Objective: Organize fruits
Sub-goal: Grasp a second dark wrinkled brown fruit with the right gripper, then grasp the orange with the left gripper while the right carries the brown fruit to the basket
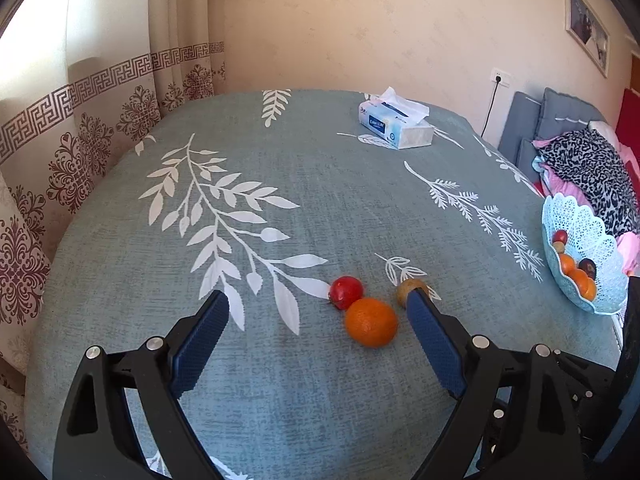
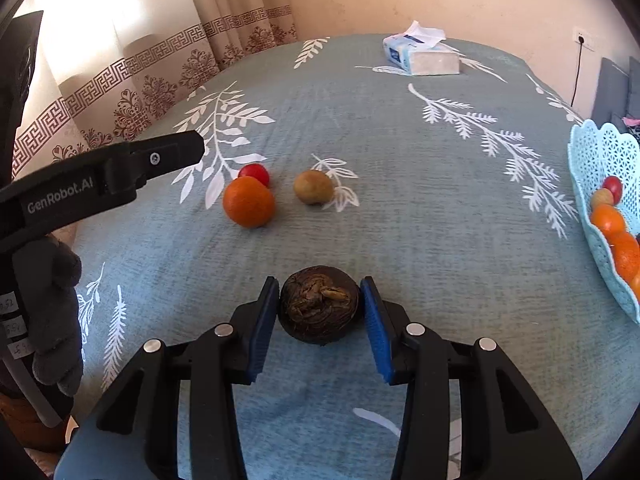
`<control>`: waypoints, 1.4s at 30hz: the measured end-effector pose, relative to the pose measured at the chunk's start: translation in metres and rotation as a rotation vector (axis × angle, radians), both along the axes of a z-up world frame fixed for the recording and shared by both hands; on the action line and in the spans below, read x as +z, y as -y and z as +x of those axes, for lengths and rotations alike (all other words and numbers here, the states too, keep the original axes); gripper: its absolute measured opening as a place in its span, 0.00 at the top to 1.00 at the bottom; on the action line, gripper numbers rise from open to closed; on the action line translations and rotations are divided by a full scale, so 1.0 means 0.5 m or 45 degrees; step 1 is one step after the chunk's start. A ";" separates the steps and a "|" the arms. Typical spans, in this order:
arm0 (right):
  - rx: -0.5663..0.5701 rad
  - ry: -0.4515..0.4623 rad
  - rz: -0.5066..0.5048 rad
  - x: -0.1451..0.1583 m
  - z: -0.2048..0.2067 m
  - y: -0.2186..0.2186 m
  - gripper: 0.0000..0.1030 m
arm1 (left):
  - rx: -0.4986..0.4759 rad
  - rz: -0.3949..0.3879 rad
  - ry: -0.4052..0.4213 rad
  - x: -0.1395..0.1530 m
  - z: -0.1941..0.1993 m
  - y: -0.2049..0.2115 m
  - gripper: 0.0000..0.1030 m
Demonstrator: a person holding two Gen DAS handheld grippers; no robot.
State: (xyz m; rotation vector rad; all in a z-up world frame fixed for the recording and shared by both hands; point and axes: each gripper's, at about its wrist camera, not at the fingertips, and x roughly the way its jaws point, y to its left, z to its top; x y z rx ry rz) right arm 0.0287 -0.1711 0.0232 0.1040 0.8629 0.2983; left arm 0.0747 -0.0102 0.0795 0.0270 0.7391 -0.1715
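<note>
Over by the table's right edge the lacy blue basket already holds several fruits | loose on the cloth: orange, red fruit, tan fruit | right gripper clamps a dark brown fruit, not yet dropped in | left gripper spread wide, empty, orange just inside its right finger.

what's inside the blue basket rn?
The blue lace basket holds oranges, a red fruit, a tan one and a dark one; its wall hides anything deeper.
</note>
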 end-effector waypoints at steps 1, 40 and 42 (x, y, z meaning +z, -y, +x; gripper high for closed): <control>-0.010 0.002 0.000 0.001 -0.001 0.008 0.58 | -0.002 0.004 -0.004 -0.003 0.003 0.006 0.13; -0.349 0.242 0.045 0.123 -0.027 0.203 0.58 | -0.179 -0.147 -0.133 -0.082 0.008 0.060 0.64; -0.401 0.267 0.048 0.137 -0.035 0.233 0.58 | -0.184 -0.128 -0.112 -0.076 0.001 0.066 0.64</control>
